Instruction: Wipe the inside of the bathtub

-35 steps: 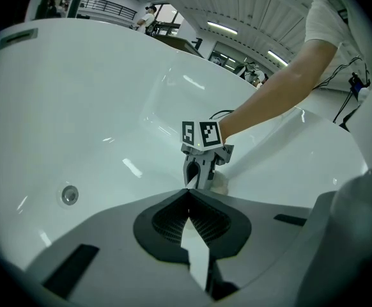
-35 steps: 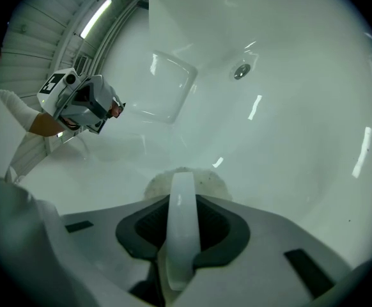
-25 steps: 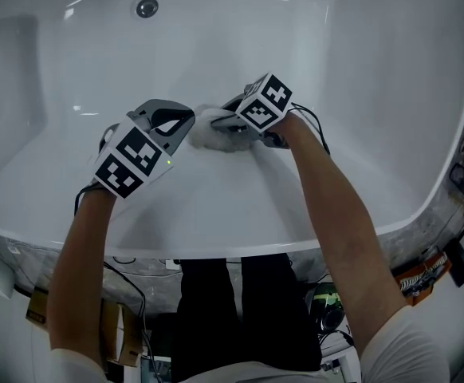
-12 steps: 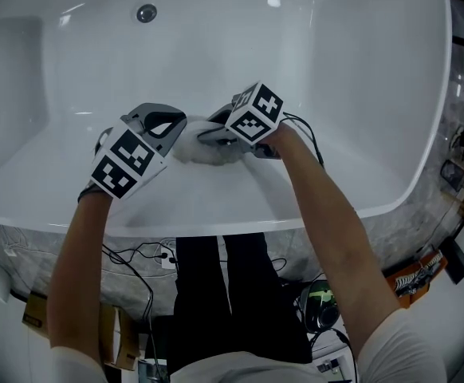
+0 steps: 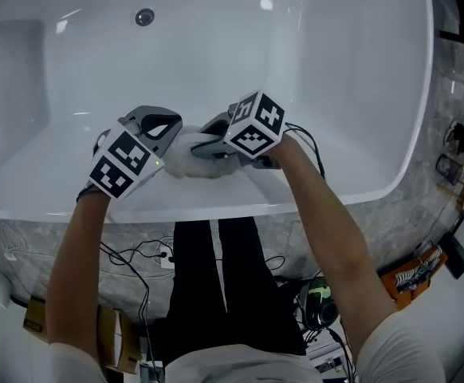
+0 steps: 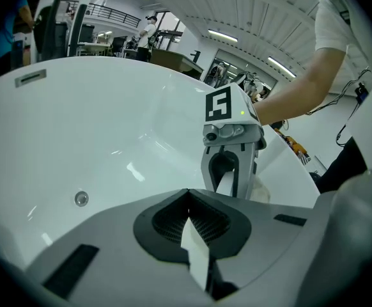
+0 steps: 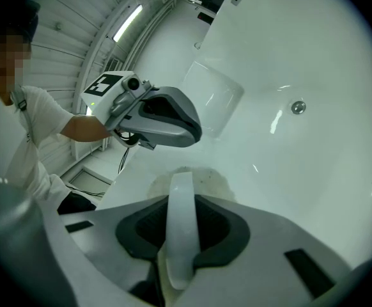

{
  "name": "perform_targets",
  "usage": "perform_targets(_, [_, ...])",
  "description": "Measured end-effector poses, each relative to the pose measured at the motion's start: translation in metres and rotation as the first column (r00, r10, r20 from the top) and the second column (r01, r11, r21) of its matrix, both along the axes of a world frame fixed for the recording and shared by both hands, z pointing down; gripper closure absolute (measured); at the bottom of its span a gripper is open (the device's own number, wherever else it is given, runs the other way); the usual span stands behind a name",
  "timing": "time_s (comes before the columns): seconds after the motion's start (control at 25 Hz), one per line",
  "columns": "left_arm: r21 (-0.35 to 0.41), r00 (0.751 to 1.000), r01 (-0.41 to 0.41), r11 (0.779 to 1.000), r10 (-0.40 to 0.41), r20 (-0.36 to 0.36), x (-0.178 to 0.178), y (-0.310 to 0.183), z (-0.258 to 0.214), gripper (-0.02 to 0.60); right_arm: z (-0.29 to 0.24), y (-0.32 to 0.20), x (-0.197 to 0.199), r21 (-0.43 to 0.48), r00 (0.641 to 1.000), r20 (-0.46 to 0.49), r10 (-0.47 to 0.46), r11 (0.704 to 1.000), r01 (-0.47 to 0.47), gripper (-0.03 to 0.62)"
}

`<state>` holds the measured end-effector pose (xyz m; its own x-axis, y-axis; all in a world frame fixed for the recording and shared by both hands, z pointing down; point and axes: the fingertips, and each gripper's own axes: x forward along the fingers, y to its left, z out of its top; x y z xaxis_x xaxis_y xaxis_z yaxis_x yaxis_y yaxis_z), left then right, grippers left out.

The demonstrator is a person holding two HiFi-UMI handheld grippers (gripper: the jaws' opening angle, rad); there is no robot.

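The white bathtub (image 5: 216,207) fills the head view, its round drain fitting (image 5: 144,17) at the far wall. A white cloth (image 5: 186,163) lies pressed on the near inner wall. My right gripper (image 5: 206,145) is shut on the cloth and holds it against the tub; in the right gripper view the speckled cloth (image 7: 195,174) shows just past the right gripper (image 7: 181,194). My left gripper (image 5: 171,128) hovers just left of the cloth, shut with nothing in it. In the left gripper view the left gripper (image 6: 189,226) points at the right gripper (image 6: 229,147) and the cloth (image 6: 261,190).
The tub's rim curves round at the right beside a grey marbled surround (image 5: 447,94). Below the near rim are the person's legs (image 5: 216,294), loose cables (image 5: 136,254), a headset (image 5: 320,306) and boxes (image 5: 37,317) on the floor.
The right gripper has dragged the cloth a little leftward and toward the near rim. The left gripper has stayed close beside it, hardly moving. The head view has shifted.
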<state>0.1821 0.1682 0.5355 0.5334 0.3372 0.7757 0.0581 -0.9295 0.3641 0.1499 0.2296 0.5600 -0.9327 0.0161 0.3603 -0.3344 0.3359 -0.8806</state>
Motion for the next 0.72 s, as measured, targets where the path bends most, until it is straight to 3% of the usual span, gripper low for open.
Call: perform_targets(0.72, [-0.022, 0.996, -0.067, 0.998, 0.065, -0.059, -0.008, 0.030, -0.039, 0.571, -0.097, 0.029, 0.002, 0.054, 0.998, 0.056, 0.006, 0.998, -0.009, 0.500])
